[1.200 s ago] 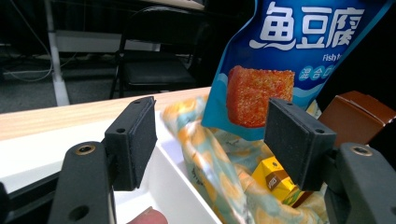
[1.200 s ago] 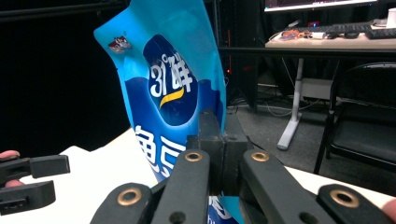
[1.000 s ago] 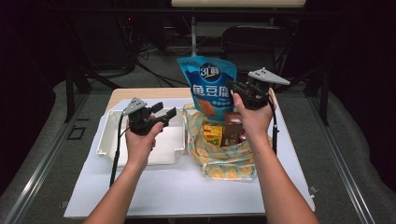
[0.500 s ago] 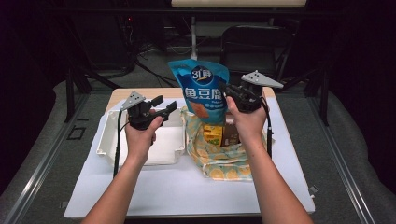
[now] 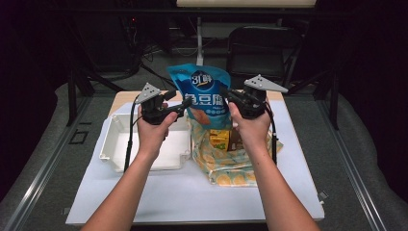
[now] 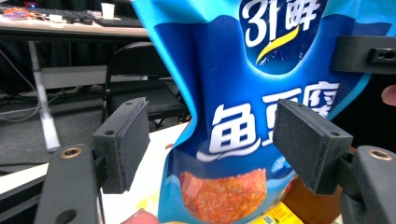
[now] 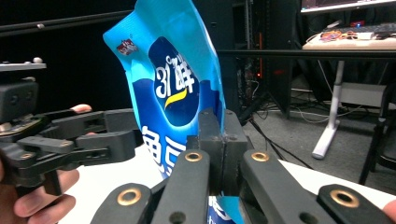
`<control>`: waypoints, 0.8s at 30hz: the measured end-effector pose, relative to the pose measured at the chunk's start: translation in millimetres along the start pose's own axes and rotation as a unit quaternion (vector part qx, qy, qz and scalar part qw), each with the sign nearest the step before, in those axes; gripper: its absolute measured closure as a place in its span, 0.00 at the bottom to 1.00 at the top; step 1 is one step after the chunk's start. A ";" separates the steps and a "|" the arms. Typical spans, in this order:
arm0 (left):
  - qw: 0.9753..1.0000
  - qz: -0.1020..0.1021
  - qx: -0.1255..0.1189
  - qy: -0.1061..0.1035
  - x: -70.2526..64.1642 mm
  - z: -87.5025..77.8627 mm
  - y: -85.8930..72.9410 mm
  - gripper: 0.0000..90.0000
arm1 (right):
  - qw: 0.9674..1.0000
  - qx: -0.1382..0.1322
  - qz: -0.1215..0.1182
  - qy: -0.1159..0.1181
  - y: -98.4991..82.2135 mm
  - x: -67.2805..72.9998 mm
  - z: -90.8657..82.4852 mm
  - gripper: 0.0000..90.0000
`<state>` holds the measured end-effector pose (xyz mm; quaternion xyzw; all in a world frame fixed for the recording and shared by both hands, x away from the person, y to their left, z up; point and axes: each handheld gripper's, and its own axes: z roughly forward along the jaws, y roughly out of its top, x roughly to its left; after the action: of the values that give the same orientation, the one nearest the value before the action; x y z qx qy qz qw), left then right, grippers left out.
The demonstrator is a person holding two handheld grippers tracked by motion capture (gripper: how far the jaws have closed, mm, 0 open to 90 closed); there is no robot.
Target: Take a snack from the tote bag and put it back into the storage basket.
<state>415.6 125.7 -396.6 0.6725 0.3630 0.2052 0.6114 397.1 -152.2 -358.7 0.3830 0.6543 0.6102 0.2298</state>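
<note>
A blue snack pouch (image 5: 202, 91) with white lettering hangs upright above the table. My right gripper (image 5: 227, 94) is shut on its right edge, and in the right gripper view the jaws (image 7: 217, 130) pinch the pouch (image 7: 173, 79) flat. My left gripper (image 5: 182, 102) is at the pouch's left side. Its jaws have just been opening. In the left gripper view the pouch (image 6: 233, 93) stands in the gap of that gripper (image 6: 215, 142), and the pads (image 6: 126, 140) do not press on it. The left gripper (image 7: 116, 133) also appears in the right gripper view.
A white tray (image 5: 115, 144) sits on the white table (image 5: 192, 202) under my left hand. Below the pouch lies an open yellow bag (image 5: 231, 168) printed with orange slices, holding a yellow box (image 5: 219, 141). A black chair (image 5: 255, 48) stands beyond the table.
The right gripper has carried the pouch a little to the left. The left gripper has risen toward the pouch's left edge, and its jaws stand wider.
</note>
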 end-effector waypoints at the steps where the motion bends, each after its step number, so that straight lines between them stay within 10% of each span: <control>1: 1.000 -0.001 0.000 -0.004 -0.1 0.7 1.0 0.31 | 1.000 0.001 -0.001 0.002 0.3 0.4 -0.1 1.00; 13: 1.000 -0.002 -0.001 -0.015 -10.1 7.1 5.6 0.36 | 0.999 -0.006 0.007 0.038 -2.1 10.9 4.7 1.00; 18: 0.998 -0.054 0.003 -0.029 -5.6 1.5 10.1 0.65 | 0.999 -0.007 0.003 0.031 -3.4 14.9 4.0 1.00; 24: 0.998 -0.053 0.009 -0.026 -9.7 -5.0 18.0 0.97 | 1.000 -0.001 -0.014 0.024 -3.4 19.9 3.7 1.00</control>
<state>409.9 122.2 -376.6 0.6626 0.3840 0.1515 0.6249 387.2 -134.3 -359.3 0.3592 0.6639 0.6169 0.2229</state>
